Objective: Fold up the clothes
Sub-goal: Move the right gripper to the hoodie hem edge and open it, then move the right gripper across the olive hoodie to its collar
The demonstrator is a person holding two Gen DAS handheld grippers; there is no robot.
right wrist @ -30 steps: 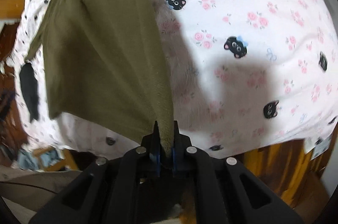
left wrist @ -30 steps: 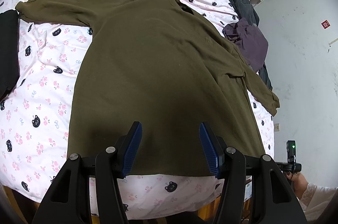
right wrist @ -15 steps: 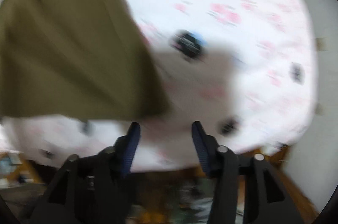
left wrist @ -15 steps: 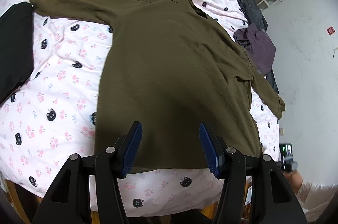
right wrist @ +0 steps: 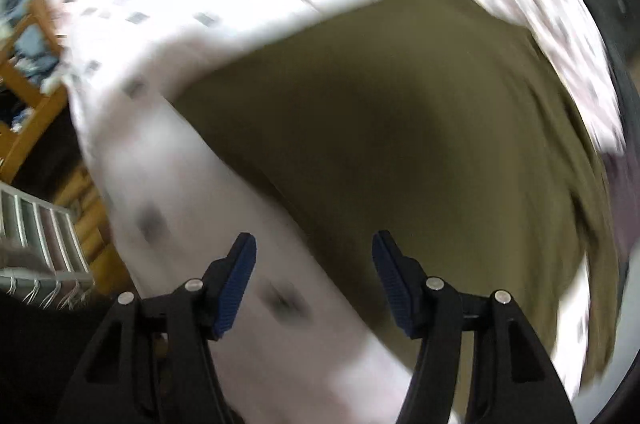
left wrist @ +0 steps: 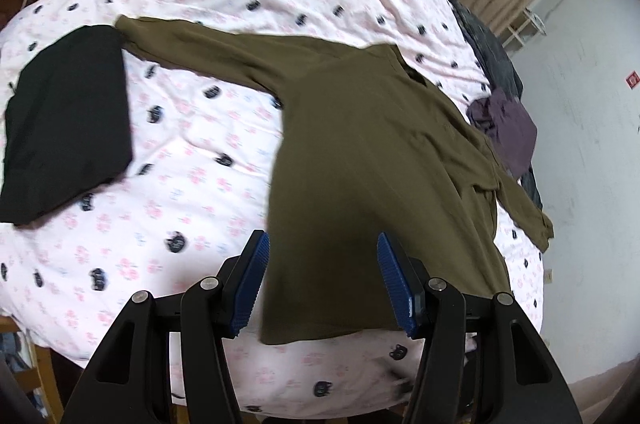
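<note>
The olive shirt point(left wrist: 384, 159) lies spread flat on the bed point(left wrist: 192, 151), one long sleeve stretched out to the left, the other angled down at the right edge. Its hem sits just beyond the left gripper point(left wrist: 322, 278), whose ribbed blue fingers point(left wrist: 250, 284) stand apart with nothing between them, above the cloth rather than on it. The shirt looks like a soft, matte knit with a collar at the far end.

In the blurred right wrist view, the right gripper point(right wrist: 314, 284) has its fingers spreading, empty, over the shirt's point(right wrist: 420, 143) edge and the sheet.

The sheet is white cotton printed with pink flowers and black cat faces. A folded black garment point(left wrist: 68, 127) lies left of the shirt, and a crumpled purple one point(left wrist: 508, 127) right.
</note>
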